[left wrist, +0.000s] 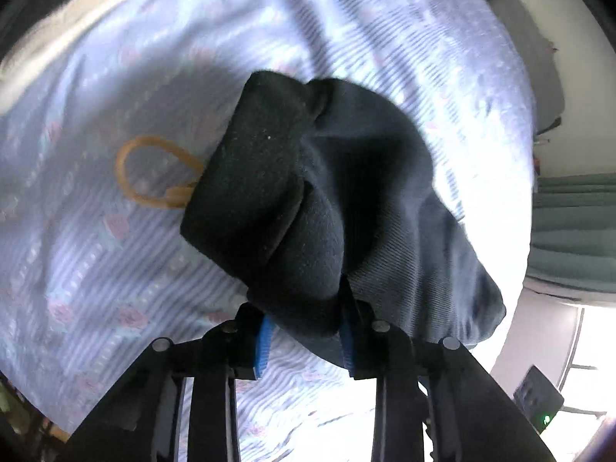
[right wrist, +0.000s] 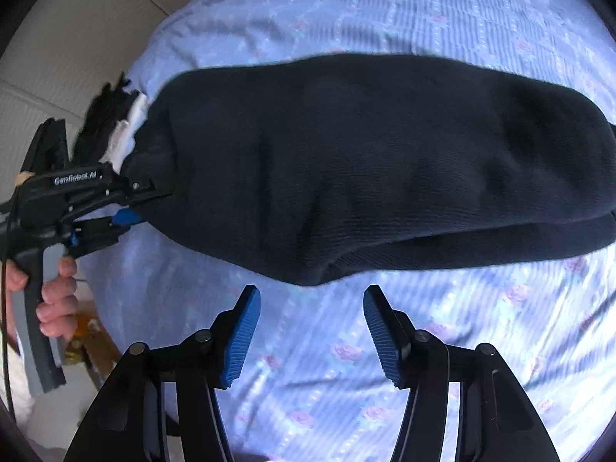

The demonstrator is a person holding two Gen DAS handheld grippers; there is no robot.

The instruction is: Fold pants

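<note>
1. the pants, dark navy and bunched into a long bundle, lie across a light blue bedsheet printed with thin stripes and small pink roses.
2. in the right wrist view the bundle runs from the left edge of the bed to the far right, with a second layer of cloth showing under its lower right edge.
3. the left gripper is clamped on one end of the pants: in its own view the dark fabric is pinched between the blue pads and fills the gap between them.
4. from that grip the cloth rises in two thick folds, a black fleecy one on the left and a ribbed navy one on the right.
5. a tan rubber band lies on the sheet just left of the black fold, its end tucked under the cloth's edge.
6. the right gripper hangs above bare sheet just below the near edge of the pants, its jaws spread apart with nothing between the ribbed blue pads.
7. at the left of the right wrist view a hand grips the grey handle of the left gripper, whose black body bears white lettering.
</note>
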